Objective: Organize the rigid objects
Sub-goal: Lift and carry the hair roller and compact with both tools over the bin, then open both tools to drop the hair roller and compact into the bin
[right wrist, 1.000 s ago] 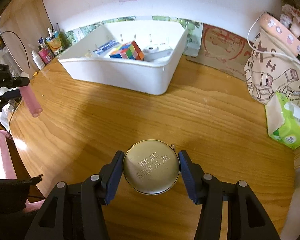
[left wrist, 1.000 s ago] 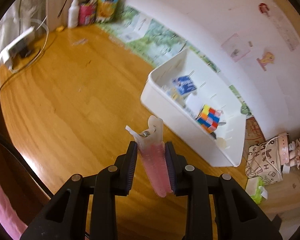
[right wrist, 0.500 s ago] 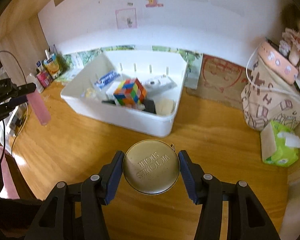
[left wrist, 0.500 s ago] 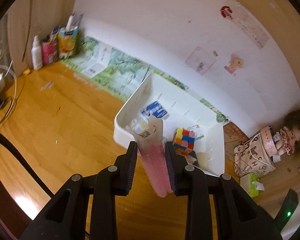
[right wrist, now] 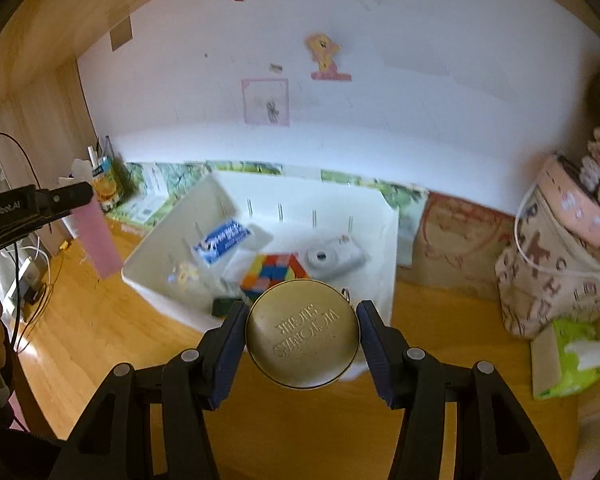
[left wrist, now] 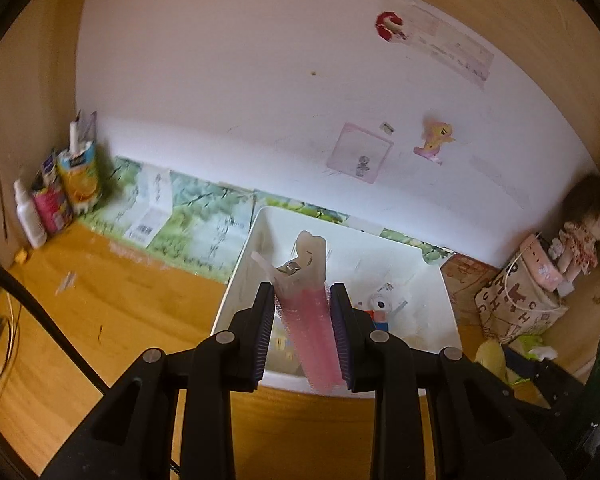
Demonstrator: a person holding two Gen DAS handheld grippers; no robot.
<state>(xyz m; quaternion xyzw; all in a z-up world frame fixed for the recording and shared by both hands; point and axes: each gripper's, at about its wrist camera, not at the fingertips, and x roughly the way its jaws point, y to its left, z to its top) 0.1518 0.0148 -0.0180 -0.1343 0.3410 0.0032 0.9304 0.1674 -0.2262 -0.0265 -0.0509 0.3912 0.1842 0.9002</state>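
Note:
My left gripper (left wrist: 303, 304) is shut on a pink hair clip (left wrist: 310, 332) with a white handle, held over the near left part of the white bin (left wrist: 240, 268). My right gripper (right wrist: 302, 322) is shut on a round gold tin (right wrist: 302, 344), held above the bin's near rim (right wrist: 384, 304). The bin holds a colour cube (right wrist: 274, 274), a small white camera (right wrist: 332, 256), a blue packet (right wrist: 222, 240) and a dark item (right wrist: 224, 306). The left gripper with the clip (right wrist: 98, 244) also shows at the left of the right wrist view.
The bin stands on a wooden desk (left wrist: 112, 320) against a white wall. Bottles and cartons (left wrist: 60, 196) stand at the back left, with cables (right wrist: 28, 272) near the left edge. A patterned bag (right wrist: 560, 272), a doll (left wrist: 584, 232) and a green tissue pack (right wrist: 568, 364) are at the right.
Both grippers have risen and moved toward the bin. The clip was beside the bin and is now over it; the tin is now above the bin's near rim.

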